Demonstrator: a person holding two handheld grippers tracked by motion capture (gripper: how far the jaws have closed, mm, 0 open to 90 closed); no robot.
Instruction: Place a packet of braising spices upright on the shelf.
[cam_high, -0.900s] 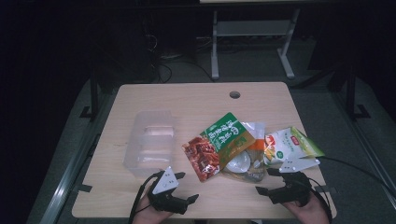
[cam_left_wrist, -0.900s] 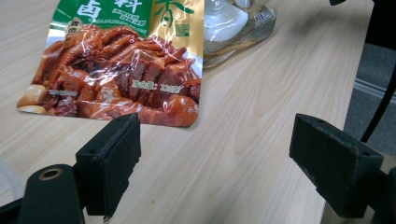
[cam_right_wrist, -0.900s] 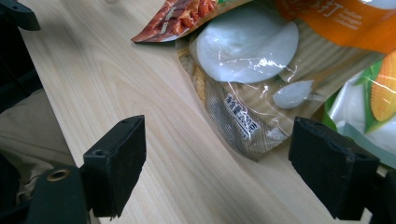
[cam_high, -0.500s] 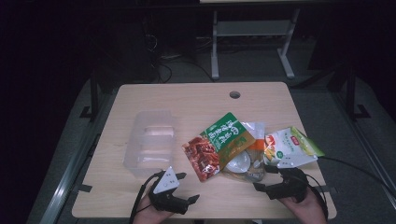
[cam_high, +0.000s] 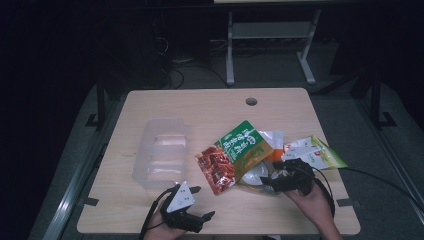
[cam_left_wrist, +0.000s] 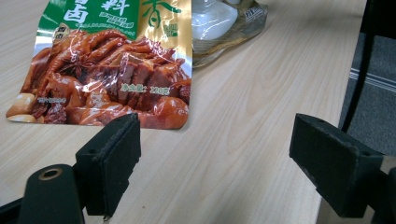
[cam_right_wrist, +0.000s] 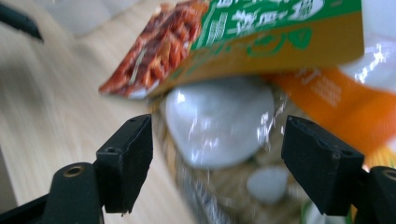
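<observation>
Right tongs (cam_high: 276, 179) crept onto the clear packet (cam_right_wrist: 219, 126); both tongs gape empty; tray (cam_high: 162, 155) empty.

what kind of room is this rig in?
Likely a lab or workshop, not a kitchen: a plain wooden desk with a cable hole, loose cables on a grey floor, and a second desk frame behind in a darkened room.
</observation>
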